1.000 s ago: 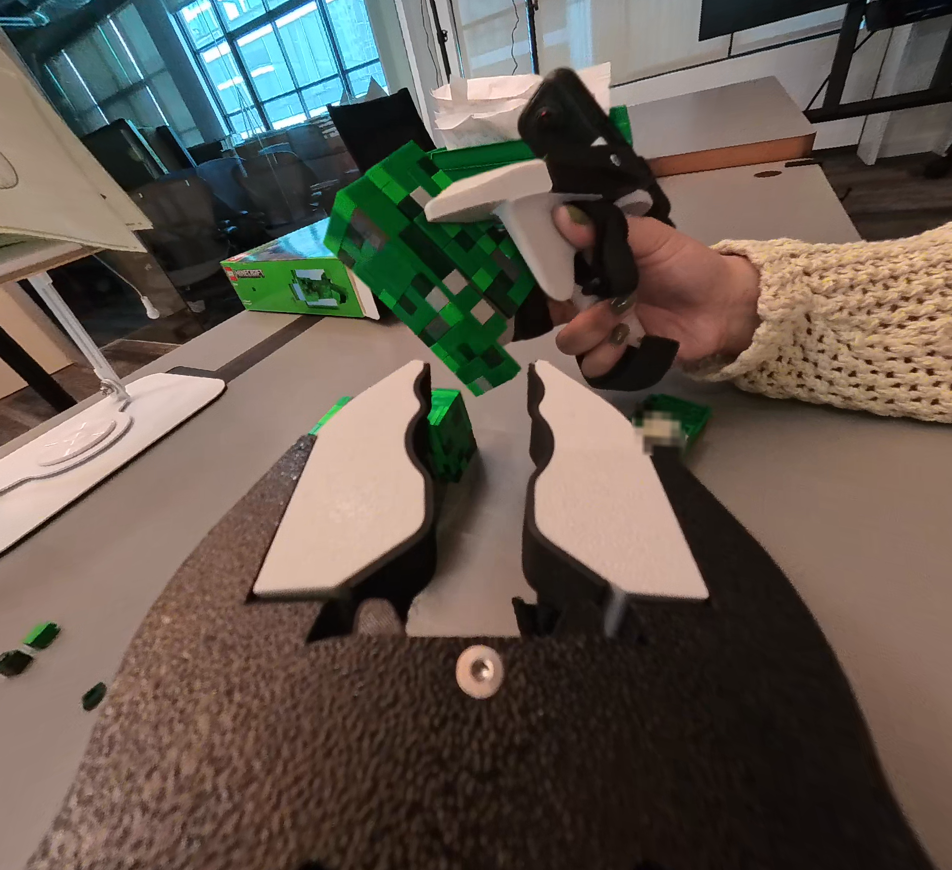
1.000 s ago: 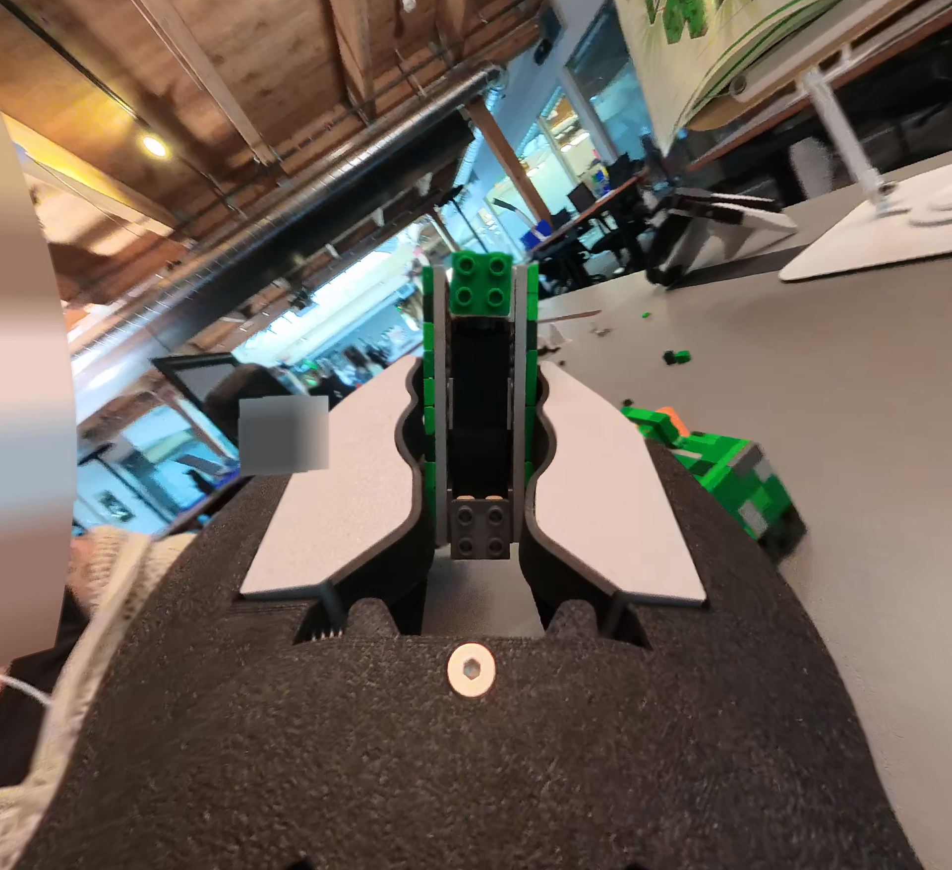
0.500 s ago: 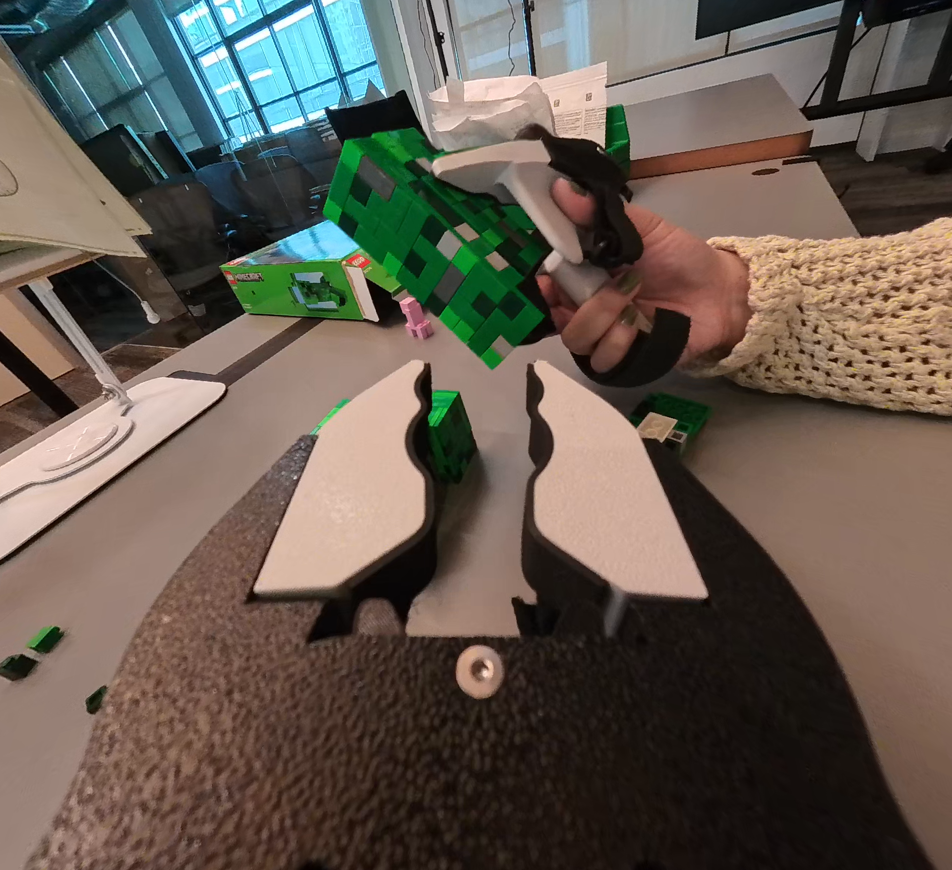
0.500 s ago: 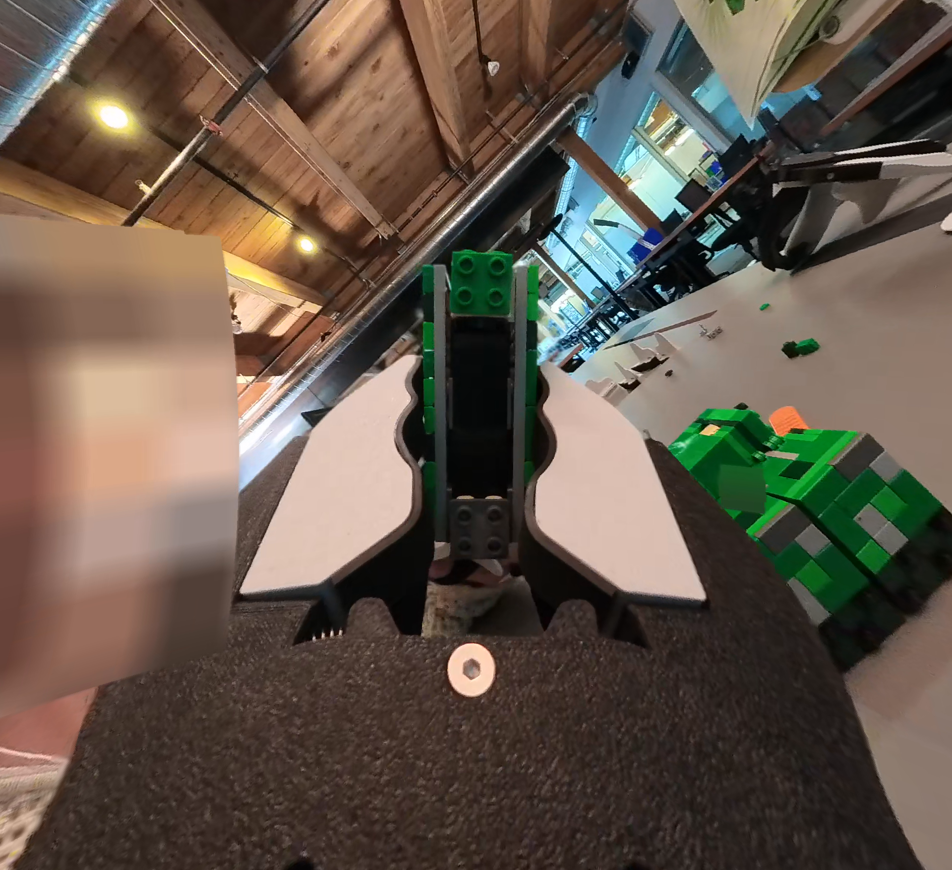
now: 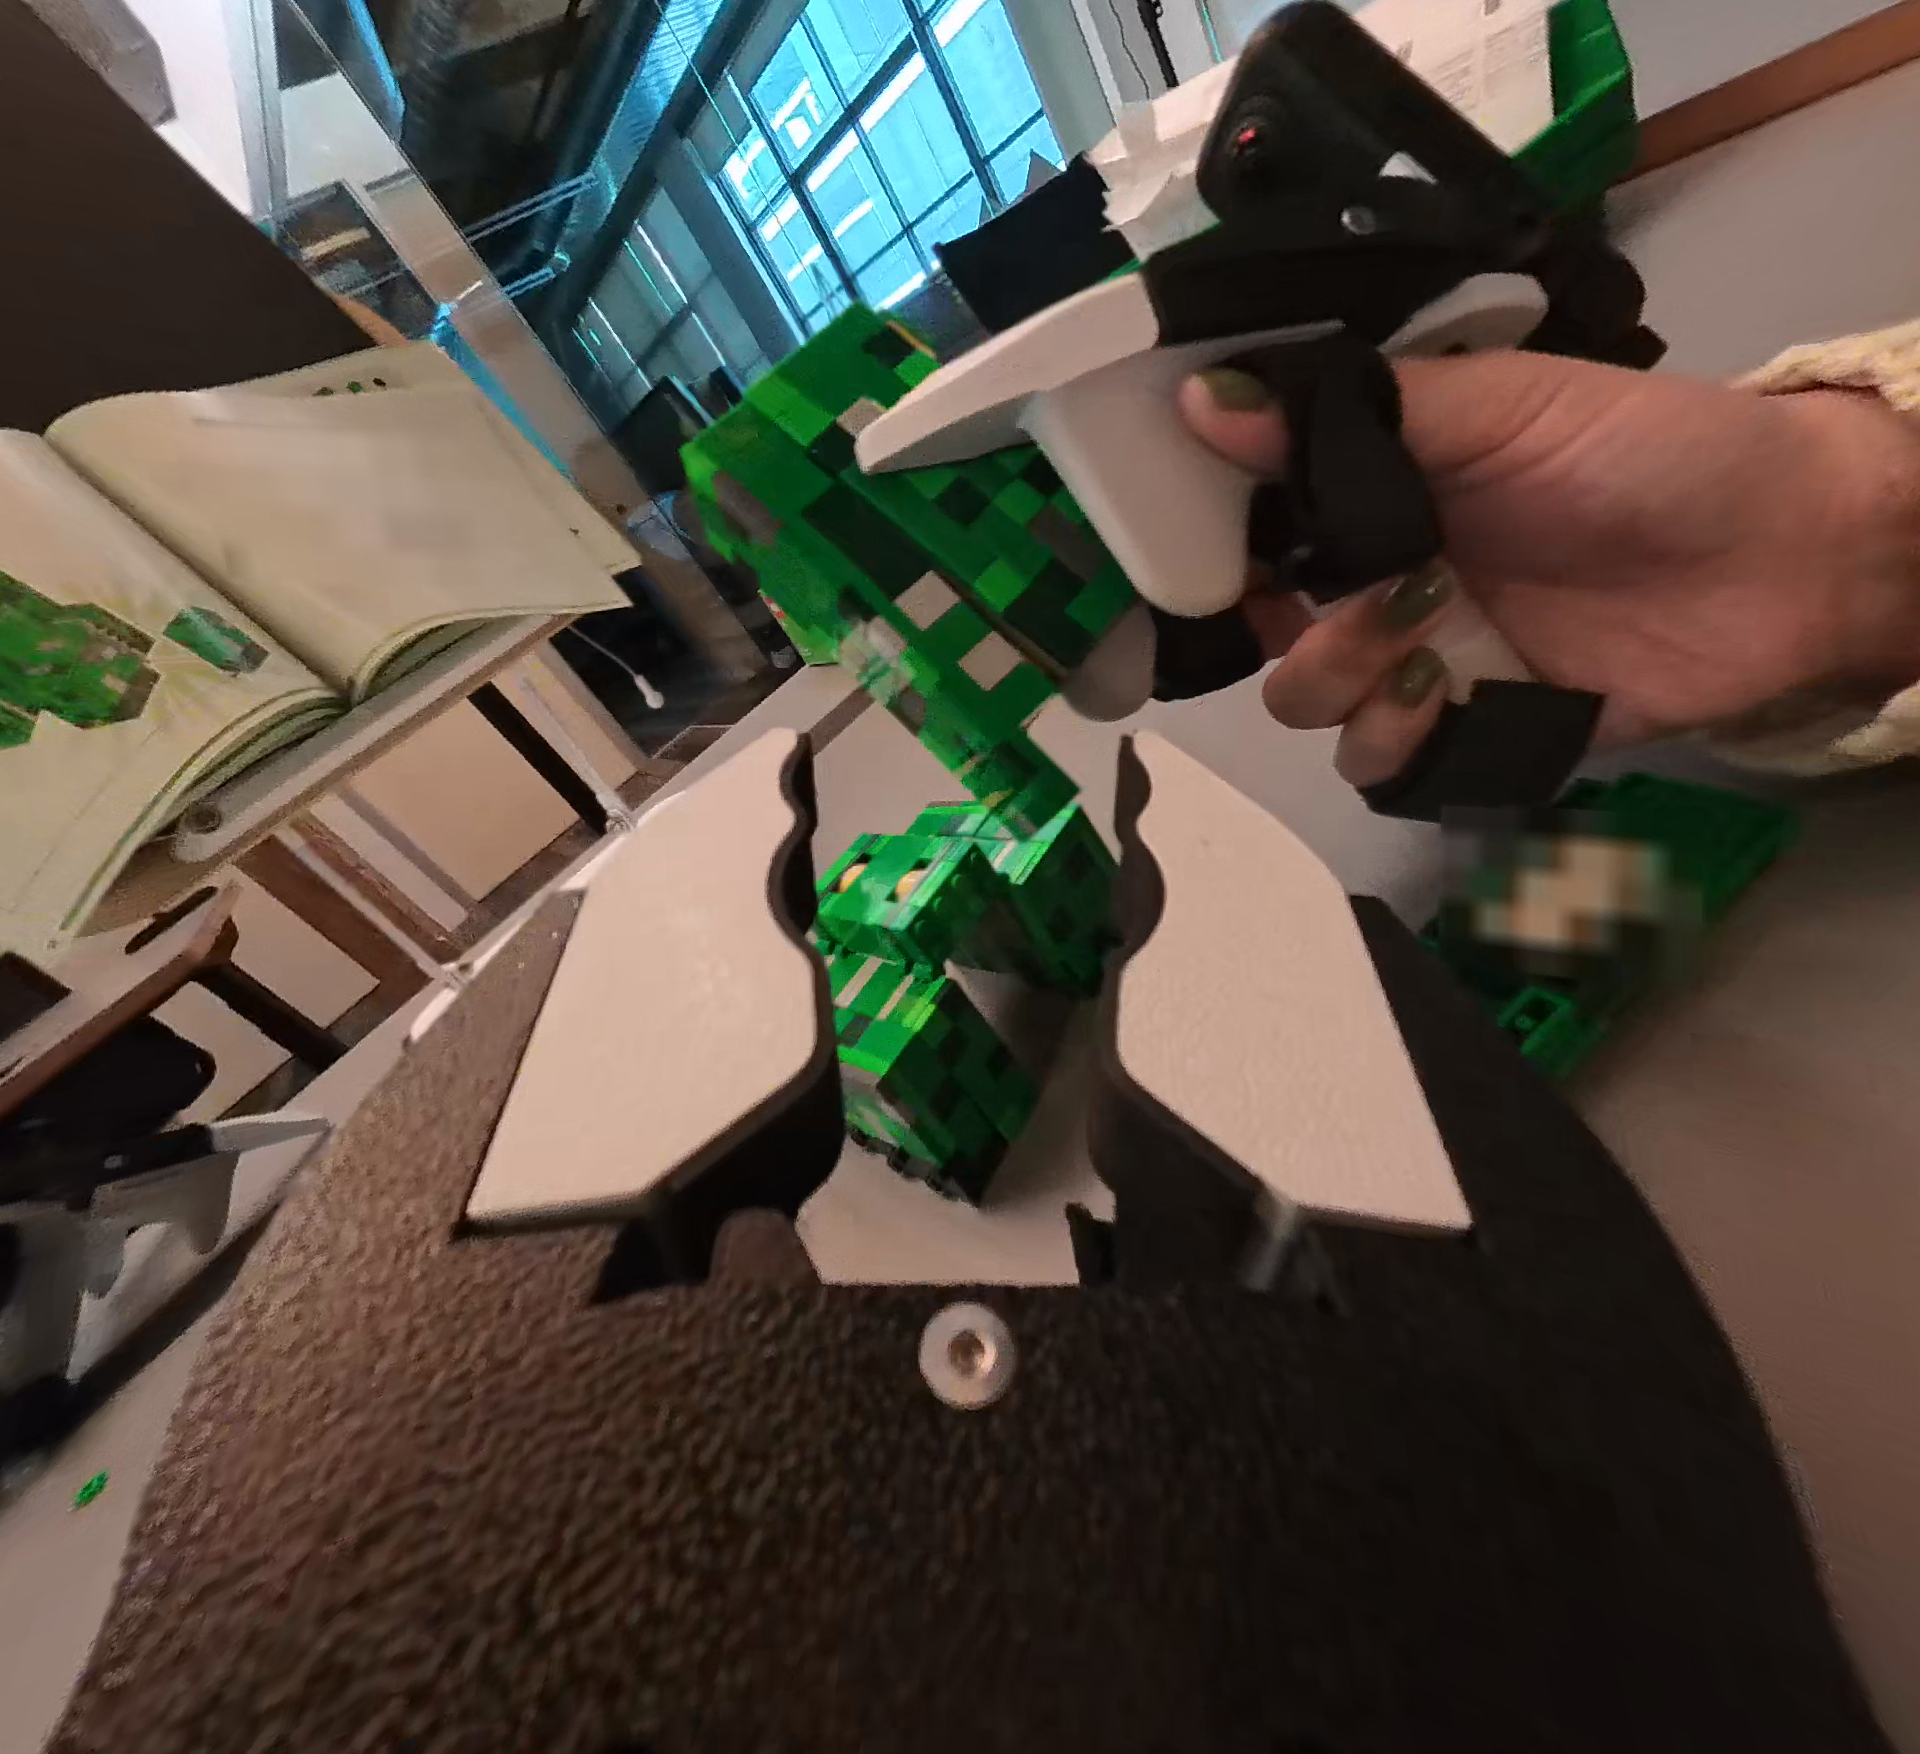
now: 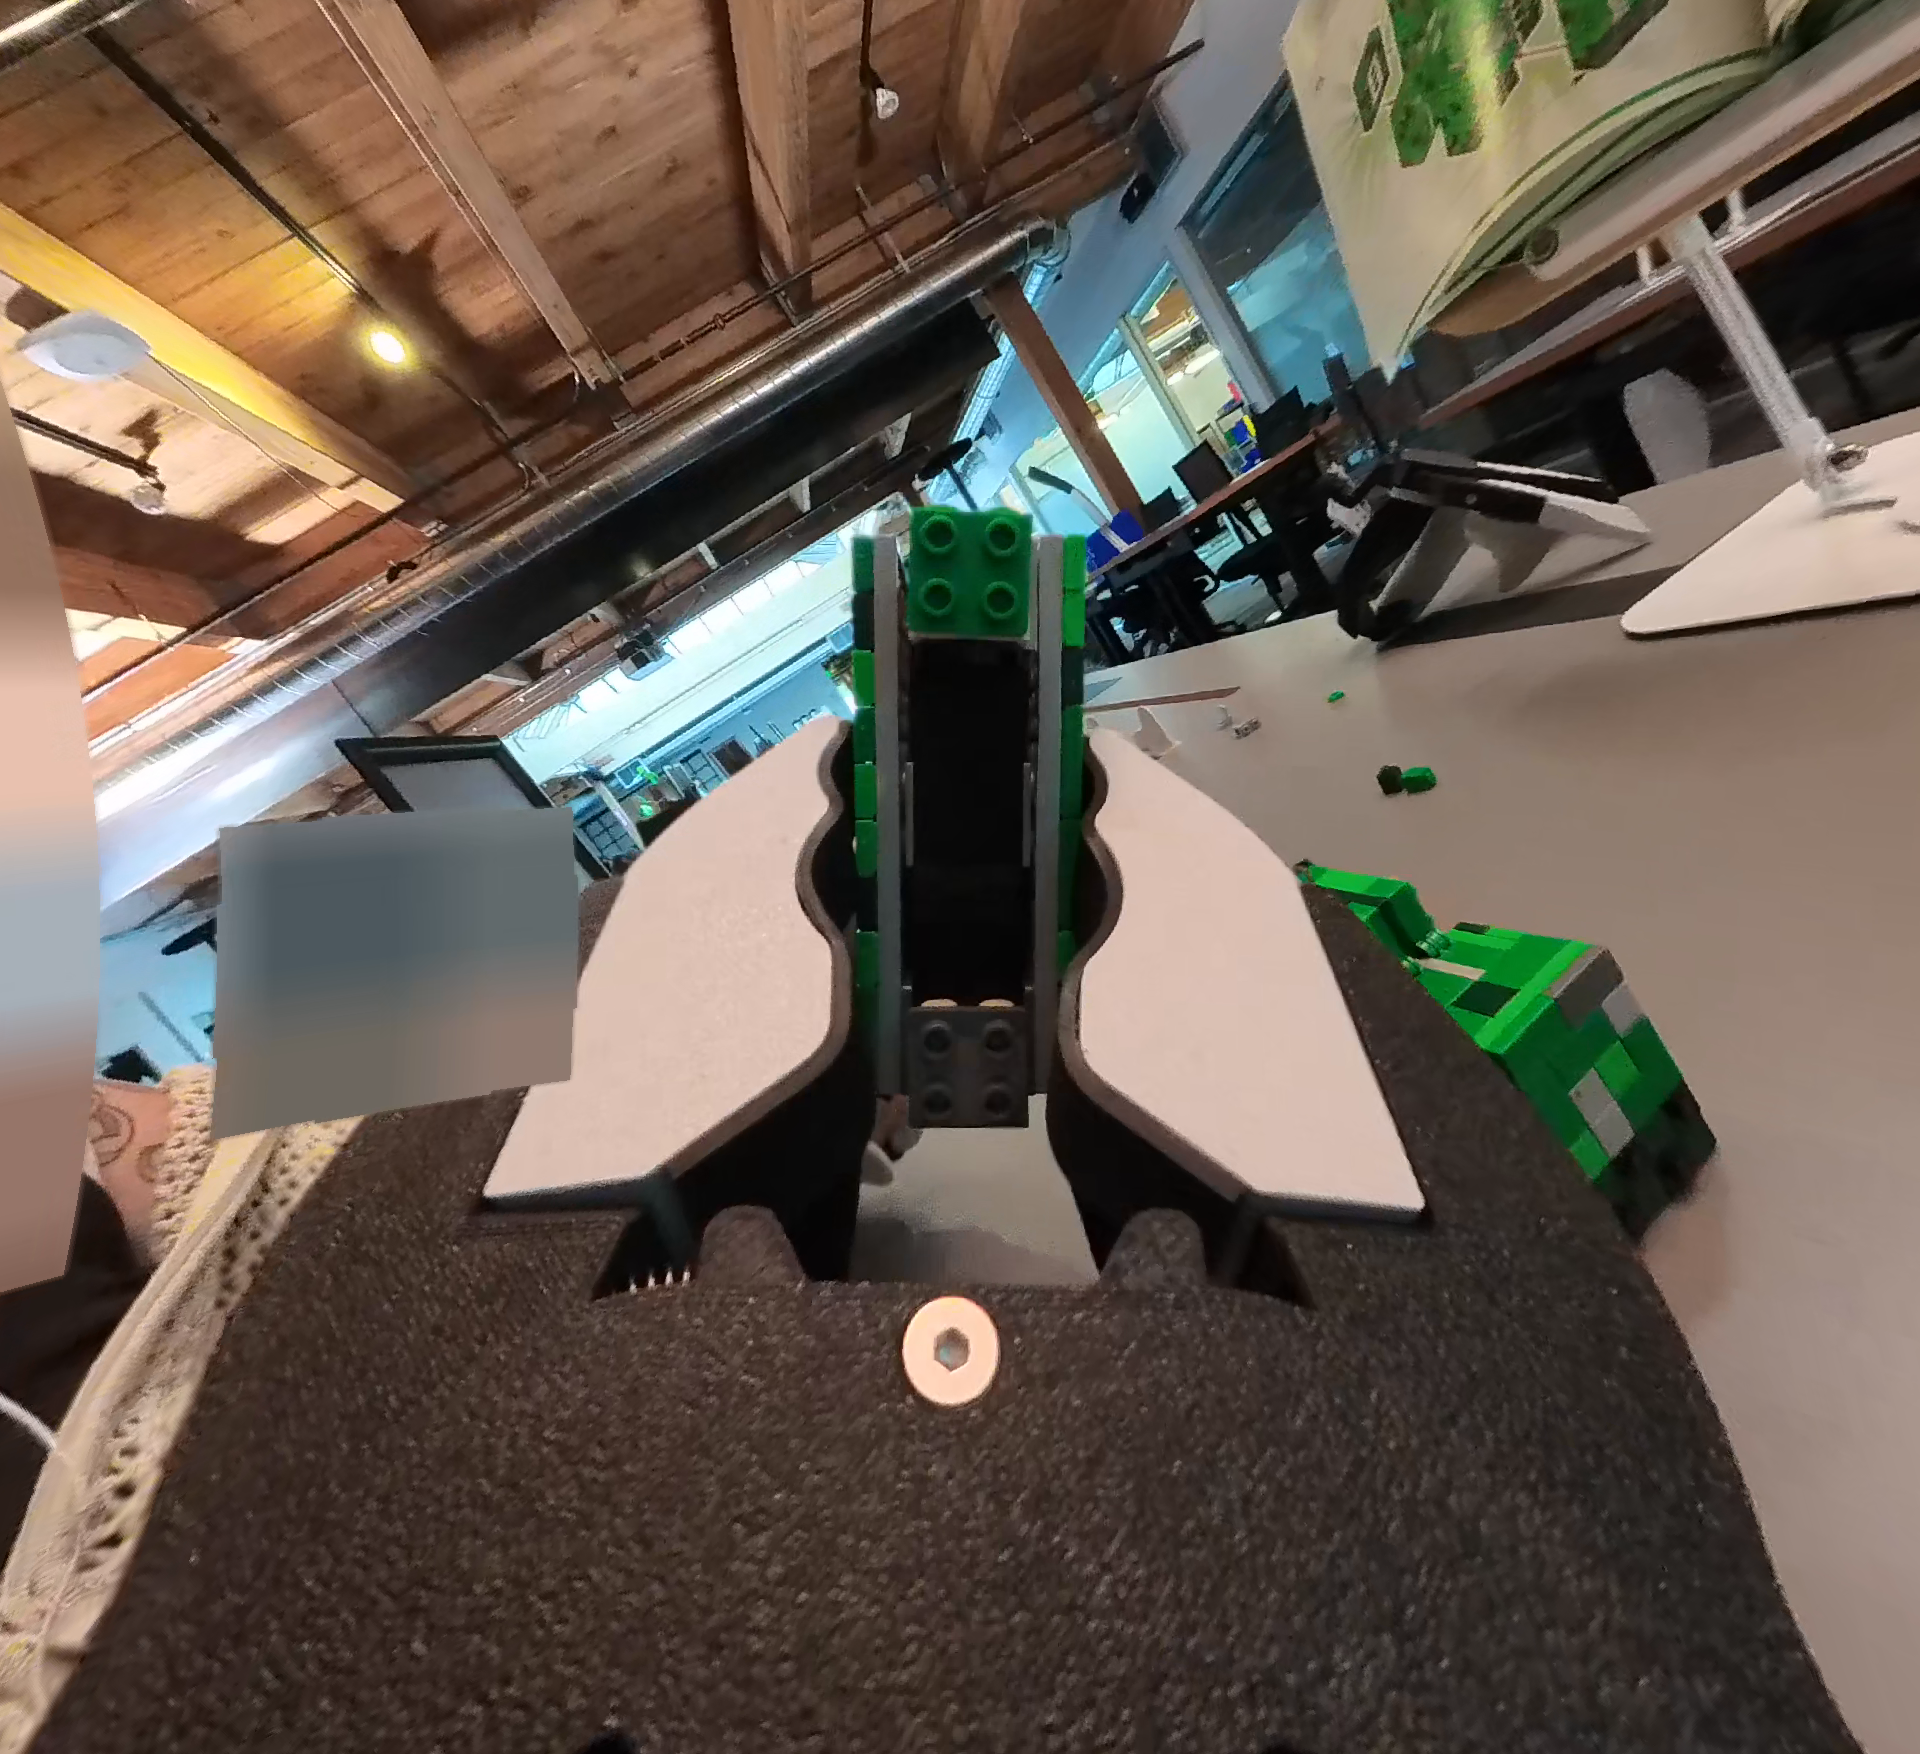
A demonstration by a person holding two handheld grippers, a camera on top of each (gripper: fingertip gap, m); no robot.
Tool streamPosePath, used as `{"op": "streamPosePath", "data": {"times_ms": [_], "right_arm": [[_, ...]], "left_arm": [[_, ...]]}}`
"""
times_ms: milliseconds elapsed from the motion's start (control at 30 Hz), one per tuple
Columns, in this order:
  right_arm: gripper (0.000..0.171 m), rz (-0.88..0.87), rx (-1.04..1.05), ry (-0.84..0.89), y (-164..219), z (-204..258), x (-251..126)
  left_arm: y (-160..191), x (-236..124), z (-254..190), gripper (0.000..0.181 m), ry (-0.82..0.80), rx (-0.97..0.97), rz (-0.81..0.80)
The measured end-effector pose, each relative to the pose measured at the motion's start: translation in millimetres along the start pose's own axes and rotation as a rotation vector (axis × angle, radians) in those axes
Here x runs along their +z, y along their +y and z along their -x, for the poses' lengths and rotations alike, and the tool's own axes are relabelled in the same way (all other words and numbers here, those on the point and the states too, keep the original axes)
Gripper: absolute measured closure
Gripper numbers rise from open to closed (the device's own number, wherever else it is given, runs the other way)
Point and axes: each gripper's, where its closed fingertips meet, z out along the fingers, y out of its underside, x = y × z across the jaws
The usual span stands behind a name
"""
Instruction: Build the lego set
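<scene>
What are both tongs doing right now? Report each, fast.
Left tongs: open, holding nothing; a small green block assembly sits between them.
Right tongs: shut on the tall green lego body.

A long green, grey and black pixel-patterned lego block [image 6: 968, 831] is held tilted in the air. A smaller green lego assembly [image 5: 961, 987] lies on the tabletop [image 6: 1558, 852] just below it.

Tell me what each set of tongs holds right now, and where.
Right tongs clamp the tall green-and-grey lego block assembly by its two flat sides. Left tongs are open, holding nothing; a smaller green lego piece lies between them.
</scene>
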Motion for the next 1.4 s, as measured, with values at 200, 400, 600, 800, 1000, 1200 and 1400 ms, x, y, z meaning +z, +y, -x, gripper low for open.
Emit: {"op": "streamPosePath", "data": {"times_ms": [200,400,600,800,1000,1200,1400], "right_arm": [[0.134,-0.008,-0.033,0.002,0.3,4.5,1.4],[0.134,-0.014,-0.061,0.029,-0.1,3.5,1.7],[0.134,-0.099,0.034,-0.002,-7.1,5.1,0.7],[0.134,-0.301,0.278,-0.093,-23.7,-2.1,-10.3],[0.134,-0.208,0.188,-0.084,-26.1,-1.5,-12.7],[0.134,0.218,0.079,-0.255,9.3,30.9,-8.1],[0.134,0.609,-0.233,-0.178,60.3,29.6,-5.4]], "left_arm": [[2.2,4.0,-7.7,0.126,0.020,-0.025,0.008],[6.5,6.2,-8.7,0.128,0.023,-0.027,0.025],[5.6,13.1,-0.6,0.124,-0.089,0.109,0.029],[-14.6,18.0,-1.3,0.126,-0.175,0.205,-0.066],[-21.1,7.9,-11.3,0.138,0.005,0.036,-0.148],[-15.0,-9.2,-8.3,0.105,0.291,-0.144,-0.186],[-13.6,-42.5,21.6,0.105,0.263,-0.083,-0.167]]}}
